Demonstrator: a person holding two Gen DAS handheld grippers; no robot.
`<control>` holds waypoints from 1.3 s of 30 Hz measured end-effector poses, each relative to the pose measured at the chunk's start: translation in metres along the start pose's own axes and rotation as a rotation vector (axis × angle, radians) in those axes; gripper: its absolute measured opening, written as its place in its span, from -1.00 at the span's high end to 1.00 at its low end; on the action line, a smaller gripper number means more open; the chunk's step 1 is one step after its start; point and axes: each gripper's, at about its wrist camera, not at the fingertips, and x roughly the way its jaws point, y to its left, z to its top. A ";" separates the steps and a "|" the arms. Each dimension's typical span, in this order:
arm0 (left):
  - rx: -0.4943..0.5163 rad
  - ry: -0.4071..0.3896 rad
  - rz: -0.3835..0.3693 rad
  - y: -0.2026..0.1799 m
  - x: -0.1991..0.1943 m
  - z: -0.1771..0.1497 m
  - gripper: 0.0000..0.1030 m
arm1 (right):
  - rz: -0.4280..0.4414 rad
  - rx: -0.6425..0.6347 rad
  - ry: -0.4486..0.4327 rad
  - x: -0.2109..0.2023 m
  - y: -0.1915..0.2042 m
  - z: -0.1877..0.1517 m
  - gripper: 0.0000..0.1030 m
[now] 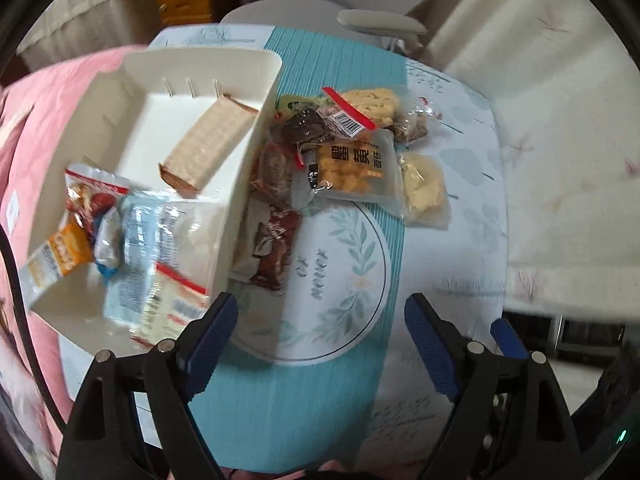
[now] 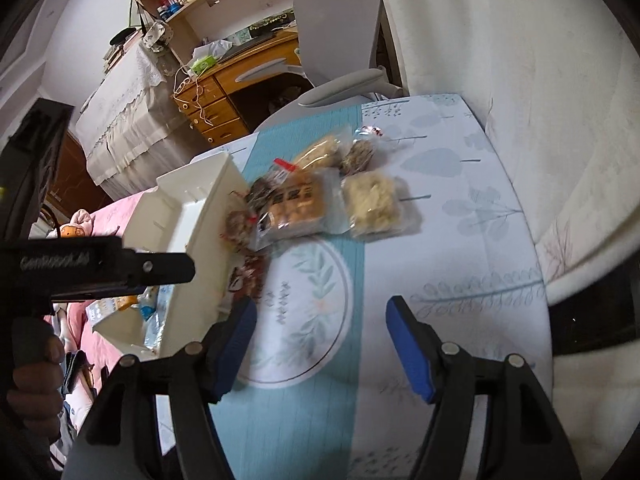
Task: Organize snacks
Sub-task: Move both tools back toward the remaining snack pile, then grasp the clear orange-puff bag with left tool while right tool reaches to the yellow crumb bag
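A cream bin (image 1: 244, 184) stands on the left of the table. It holds a brown cracker box (image 1: 208, 148), a clear wrapped pack (image 1: 160, 264) and several small packets (image 1: 92, 216). Against its right wall lies a pile of snack bags, with a yellow snack packet (image 1: 352, 168) on top and a pale yellow bag (image 1: 424, 192) beside it. My left gripper (image 1: 320, 320) hovers open over the round leaf print, nothing between its fingers. My right gripper (image 2: 322, 332) is open and empty too, short of the same pile (image 2: 296, 200) and bin (image 2: 204, 224). The left gripper's black body (image 2: 100, 268) shows at the right view's left edge.
The table carries a teal mat (image 1: 304, 412) on a leaf-print cloth (image 2: 460, 240). A grey chair (image 2: 344, 80) stands behind it, a wooden desk with drawers (image 2: 216, 108) further back. Pink bedding (image 1: 52, 112) lies left of the bin, white fabric (image 2: 520, 80) to the right.
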 end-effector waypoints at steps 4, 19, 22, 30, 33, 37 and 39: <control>-0.112 0.026 -0.009 -0.007 0.028 0.020 -0.64 | -0.025 -0.034 -0.005 0.017 -0.016 0.013 -0.36; -0.512 0.047 -0.136 -0.012 0.121 0.081 -0.67 | -0.037 -0.268 -0.082 0.093 -0.035 0.054 -0.36; -0.577 0.058 -0.125 -0.013 0.135 0.088 -0.71 | -0.032 -0.279 -0.080 0.108 -0.037 0.061 -0.36; -0.692 0.070 -0.102 -0.006 0.152 0.096 -0.78 | -0.012 -0.282 -0.045 0.135 -0.039 0.065 -0.36; -0.734 0.066 -0.097 -0.003 0.152 0.099 -0.81 | -0.018 -0.277 -0.025 0.141 -0.040 0.065 -0.36; -0.804 0.062 -0.083 0.002 0.154 0.105 -0.89 | 0.000 -0.239 0.003 0.149 -0.047 0.067 -0.23; -0.829 0.063 -0.066 0.004 0.156 0.107 -0.90 | 0.018 -0.232 0.018 0.153 -0.050 0.066 -0.02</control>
